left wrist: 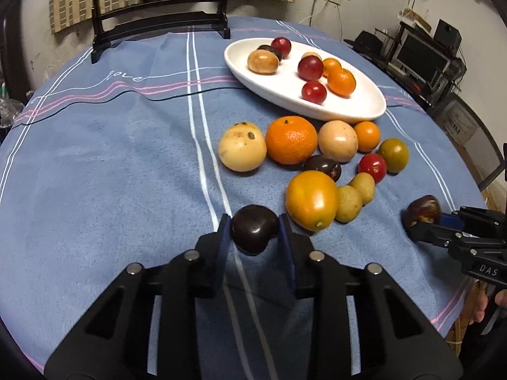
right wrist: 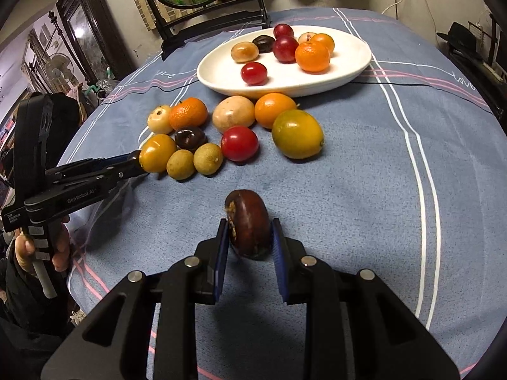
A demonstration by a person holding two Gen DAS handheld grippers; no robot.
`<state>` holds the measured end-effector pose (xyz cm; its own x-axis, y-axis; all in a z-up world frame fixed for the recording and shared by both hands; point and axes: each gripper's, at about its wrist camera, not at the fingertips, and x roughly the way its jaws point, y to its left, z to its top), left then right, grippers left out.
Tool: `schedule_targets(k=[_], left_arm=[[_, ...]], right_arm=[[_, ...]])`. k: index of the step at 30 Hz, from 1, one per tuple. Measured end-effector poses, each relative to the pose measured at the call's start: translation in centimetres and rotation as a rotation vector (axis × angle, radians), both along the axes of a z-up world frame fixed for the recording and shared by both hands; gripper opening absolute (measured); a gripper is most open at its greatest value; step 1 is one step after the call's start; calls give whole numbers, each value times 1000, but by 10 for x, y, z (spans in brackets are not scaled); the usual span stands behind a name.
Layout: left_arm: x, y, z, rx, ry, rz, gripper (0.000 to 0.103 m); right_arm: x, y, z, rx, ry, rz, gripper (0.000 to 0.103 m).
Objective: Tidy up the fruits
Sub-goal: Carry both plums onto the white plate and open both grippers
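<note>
My left gripper is shut on a dark purple fruit, held just above the blue cloth. My right gripper is shut on a dark brown chestnut-like fruit; it also shows in the left wrist view. A white oval plate at the far side holds several red, orange and brown fruits. A cluster of loose fruits lies in front of the plate: a large orange, a pale spotted fruit, a yellow-orange fruit, a red tomato and a green-yellow fruit.
The round table carries a blue striped cloth. A black-framed round mirror stand stands at the far edge. A person's hand holds the left gripper's handle. Shelves and electronics stand beyond the table on the right.
</note>
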<state>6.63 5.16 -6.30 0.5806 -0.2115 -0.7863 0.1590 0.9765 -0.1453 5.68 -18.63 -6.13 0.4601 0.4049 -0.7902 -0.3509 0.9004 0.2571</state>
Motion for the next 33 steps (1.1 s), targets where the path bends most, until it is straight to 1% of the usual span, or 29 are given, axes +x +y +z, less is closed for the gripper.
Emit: schedule_targets(k=[6, 8, 10, 14, 15, 17, 22, 29, 33], left_arm=[[-18, 0, 15, -18, -34, 0, 30], [-22, -2, 20, -19, -45, -7, 30], [-25, -3, 22, -21, -52, -10, 30], [-31, -2, 29, -36, -72, -14, 30], [-32, -2, 30, -40, -76, -16, 30], [-36, 0, 34, -46, -89, -18, 30], [-41, 7, 42, -59, -110, -13, 30], [-37, 4, 51, -63, -124, -15, 30], [-20, -2, 57, -56, -109, -14, 30]], right_arm=[[-3, 3, 15, 4, -51, 14, 26], [1, 4, 12, -8, -37, 14, 26], [5, 6, 3, -26, 2, 17, 26], [10, 9, -4, -12, 18, 17, 27], [12, 11, -6, -16, 12, 19, 24], [12, 12, -7, -20, -3, 6, 24], [-1, 13, 11, -50, -74, -25, 23], [2, 5, 18, -25, -80, -42, 23], [8, 1, 23, -14, -83, -32, 23]])
